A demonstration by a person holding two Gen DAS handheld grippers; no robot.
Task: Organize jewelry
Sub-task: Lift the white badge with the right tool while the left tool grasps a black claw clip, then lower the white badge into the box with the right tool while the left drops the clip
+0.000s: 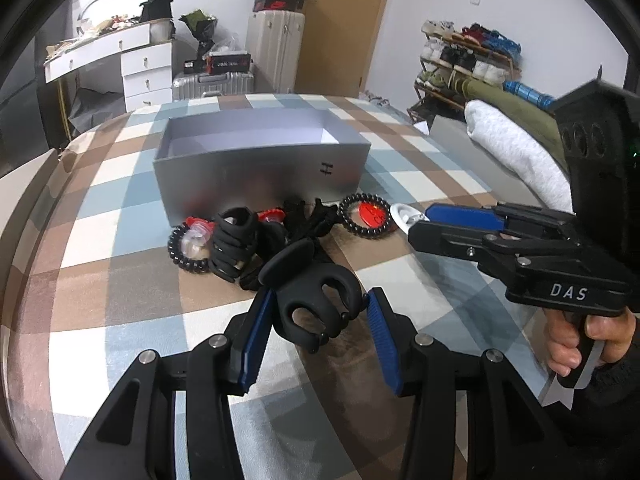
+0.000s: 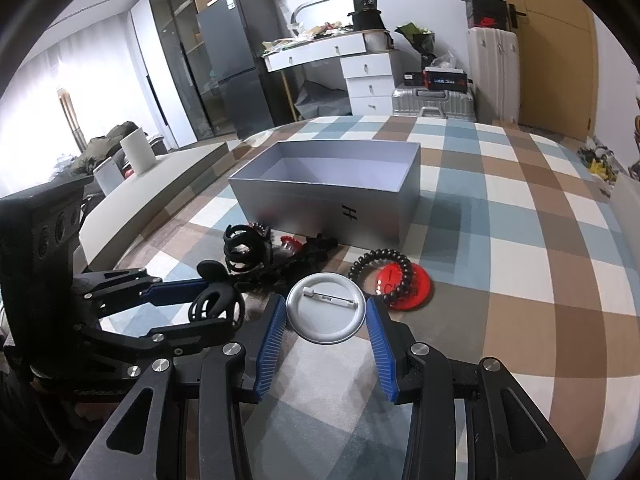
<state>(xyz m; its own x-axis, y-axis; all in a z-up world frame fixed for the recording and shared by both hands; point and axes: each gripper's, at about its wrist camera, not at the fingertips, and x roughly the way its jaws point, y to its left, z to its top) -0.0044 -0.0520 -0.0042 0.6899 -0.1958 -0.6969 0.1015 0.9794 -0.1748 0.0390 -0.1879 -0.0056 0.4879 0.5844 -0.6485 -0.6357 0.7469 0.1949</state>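
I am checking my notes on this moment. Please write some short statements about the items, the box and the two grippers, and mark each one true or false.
1. The left gripper holds a black hair claw between its jaws. True.
2. The right gripper holds a red badge. False: it holds a white pin badge, back side up; the red badge lies on the bed cover.
3. The grey box has a lid on. False: it is open on top.
4. A black spiral hair tie lies partly over the red badge. True.
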